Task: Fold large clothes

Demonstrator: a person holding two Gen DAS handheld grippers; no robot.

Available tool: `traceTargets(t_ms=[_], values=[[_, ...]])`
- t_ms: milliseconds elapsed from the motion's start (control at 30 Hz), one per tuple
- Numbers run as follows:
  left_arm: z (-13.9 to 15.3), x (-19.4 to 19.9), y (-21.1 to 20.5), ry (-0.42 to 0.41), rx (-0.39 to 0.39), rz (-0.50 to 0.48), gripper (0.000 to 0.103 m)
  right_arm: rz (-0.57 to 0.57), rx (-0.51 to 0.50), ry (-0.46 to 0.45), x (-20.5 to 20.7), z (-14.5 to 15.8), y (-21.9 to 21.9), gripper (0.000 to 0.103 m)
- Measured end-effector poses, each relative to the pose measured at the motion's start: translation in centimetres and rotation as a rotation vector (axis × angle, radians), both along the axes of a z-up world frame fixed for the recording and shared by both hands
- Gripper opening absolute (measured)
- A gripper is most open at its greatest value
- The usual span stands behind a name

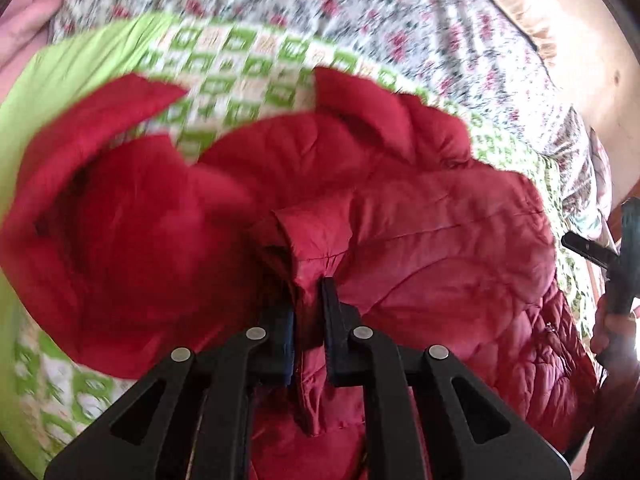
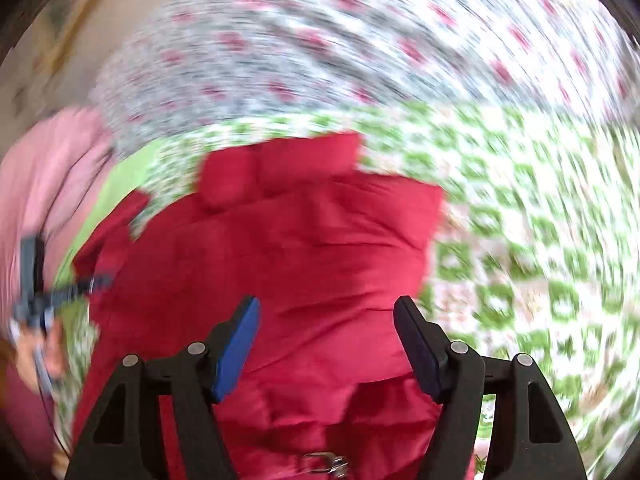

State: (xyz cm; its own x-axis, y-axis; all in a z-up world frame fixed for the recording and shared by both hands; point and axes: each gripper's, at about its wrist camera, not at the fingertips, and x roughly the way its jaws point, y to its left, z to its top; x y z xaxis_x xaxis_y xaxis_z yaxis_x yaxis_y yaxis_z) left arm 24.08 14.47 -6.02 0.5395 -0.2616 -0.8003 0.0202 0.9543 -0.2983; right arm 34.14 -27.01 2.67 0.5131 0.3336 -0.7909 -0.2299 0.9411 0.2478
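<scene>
A red quilted jacket [image 1: 400, 220] lies crumpled on a bed, its sleeves spread to the left and toward the back. My left gripper [image 1: 308, 292] is shut on a raised fold of the jacket near its middle, and red fabric bunches between the pads. In the right wrist view the same jacket [image 2: 300, 240] fills the centre, blurred. My right gripper [image 2: 326, 302] hangs open above it with nothing pinched between the fingers. The right gripper [image 1: 616, 256] also shows at the right edge of the left wrist view, held by a hand [image 1: 608, 324]. A metal fastener [image 2: 324, 460] shows on the jacket's near edge.
Under the jacket lies a green-and-white checked sheet [image 1: 240, 68], spread over a floral bedsheet [image 1: 400, 12]. A pink cloth [image 1: 24, 20] sits at the far left and a beige pillow [image 1: 540, 12] at the far right. The left gripper [image 2: 40, 292] appears blurred at the right wrist view's left edge.
</scene>
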Motion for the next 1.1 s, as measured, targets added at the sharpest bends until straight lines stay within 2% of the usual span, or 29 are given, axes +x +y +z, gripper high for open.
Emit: traceTargets(t_ms=[100, 233, 300, 333, 400, 433, 467, 533, 600, 633, 667, 700, 767, 800, 867, 933, 967, 1033, 1100], values=[[-0.8, -0.3, 0.6, 0.004, -0.049, 0.028, 0.009, -0.074, 0.045, 0.092, 2.7, -1.8, -2.1, 0.072], [-0.5, -0.1, -0.1, 0.003, 0.000, 0.018, 0.010, -0.083, 0.192, 0.193, 6.0, -4.8, -3.5, 0.082], [-0.5, 0.0, -0.3, 0.006, 0.021, 0.014, 0.010, -0.083, 0.201, 0.245, 7.7, -6.4, -3.3, 0.085], [-0.4, -0.1, -0.3, 0.008, 0.024, 0.015, 0.010, -0.060, 0.218, 0.265, 8.5, -7.2, -3.0, 0.081], [-0.3, 0.2, -0.5, 0.007, 0.006, 0.010, 0.009, -0.041, 0.233, 0.271, 8.8, -7.9, -2.5, 0.052], [-0.1, 0.3, -0.8, 0.006, 0.005, 0.008, 0.009, -0.027, 0.230, 0.270, 8.9, -7.9, -2.1, 0.034], [0.2, 0.5, -1.2, -0.001, 0.007, 0.000, 0.009, -0.015, 0.207, 0.244, 8.9, -7.2, -1.8, 0.027], [0.6, 0.9, -2.2, -0.013, 0.019, -0.020, 0.009, -0.007, 0.131, 0.145, 8.6, -5.0, -1.3, 0.022], [0.4, 1.5, -3.0, -0.001, 0.038, -0.018, 0.009, -0.013, 0.073, 0.062, 8.1, -3.5, -1.3, 0.022], [0.2, 1.7, -3.3, -0.001, 0.058, -0.019, 0.009, -0.015, 0.032, 0.041, 8.2, -3.5, -1.0, 0.022], [-0.4, 2.0, -3.5, 0.007, 0.071, -0.018, 0.010, -0.013, 0.003, 0.056, 8.6, -4.2, -0.9, 0.025], [-0.6, 2.1, -3.4, 0.015, 0.066, -0.015, 0.010, -0.008, -0.019, 0.105, 8.9, -5.7, -0.8, 0.030], [-0.8, 2.1, -3.1, 0.018, 0.051, -0.017, 0.010, -0.014, -0.018, 0.159, 9.0, -7.3, -1.4, 0.053], [-0.7, 2.0, -3.1, 0.017, 0.048, -0.020, 0.010, -0.039, 0.006, 0.162, 8.7, -7.4, -2.1, 0.056], [-0.7, 1.8, -2.9, 0.017, 0.052, -0.023, 0.010, -0.078, 0.036, 0.132, 7.9, -6.3, -3.1, 0.056], [-0.6, 1.7, -2.7, 0.016, 0.046, -0.019, 0.010, -0.110, 0.016, 0.020, 6.1, -3.5, -3.3, 0.056], [-0.6, 1.7, -2.7, 0.015, 0.045, -0.018, 0.010, -0.098, 0.019, -0.048, 5.0, -2.0, -2.9, 0.056], [-0.6, 1.7, -2.8, 0.012, 0.053, -0.018, 0.010, -0.028, 0.033, -0.104, 3.7, -0.6, -1.5, 0.056], [-0.6, 1.7, -2.9, 0.008, 0.066, -0.020, 0.010, 0.045, -0.010, -0.075, 3.3, -1.4, 0.4, 0.051]])
